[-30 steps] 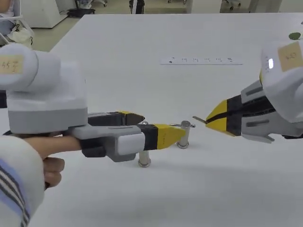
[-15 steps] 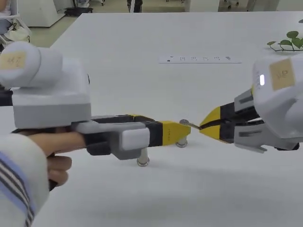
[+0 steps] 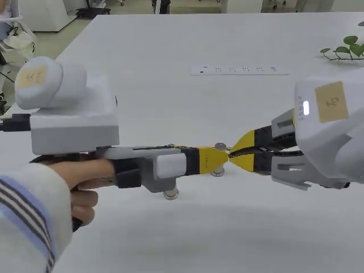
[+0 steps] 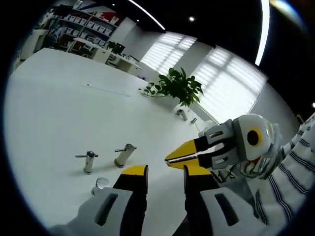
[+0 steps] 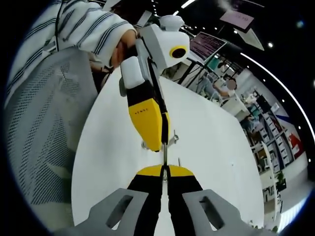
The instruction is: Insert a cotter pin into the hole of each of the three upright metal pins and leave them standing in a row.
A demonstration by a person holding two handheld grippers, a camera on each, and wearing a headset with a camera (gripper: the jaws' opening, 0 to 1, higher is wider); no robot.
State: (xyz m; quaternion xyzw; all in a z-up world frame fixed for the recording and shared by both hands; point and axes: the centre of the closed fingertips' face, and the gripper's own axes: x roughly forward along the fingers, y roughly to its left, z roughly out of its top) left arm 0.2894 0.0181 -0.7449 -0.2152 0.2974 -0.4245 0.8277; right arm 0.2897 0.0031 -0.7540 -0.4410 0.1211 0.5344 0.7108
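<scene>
Two upright metal pins (image 4: pixel 88 161) (image 4: pixel 123 156) stand on the white table, each with a cotter pin through its head. A third pin (image 4: pixel 101 183) is half hidden by my left jaw. My left gripper (image 4: pixel 166 172) is open with nothing between its jaws. In the head view it (image 3: pixel 219 159) reaches in from the left over a pin (image 3: pixel 170 194) and beside another (image 3: pixel 218 170). My right gripper (image 5: pixel 165 171) is shut on a thin cotter pin (image 5: pixel 165 155). Its yellow tip (image 3: pixel 230 154) meets the left gripper's tip.
A white strip with small marks (image 3: pixel 239 71) lies farther back on the table. A potted plant (image 3: pixel 344 48) stands at the far right edge. Bare table surface (image 3: pixel 227 227) lies in front of both grippers.
My right gripper has moved left with the cotter pin until its tip meets the left gripper's tip by the upright pin. The left gripper has shifted slightly right.
</scene>
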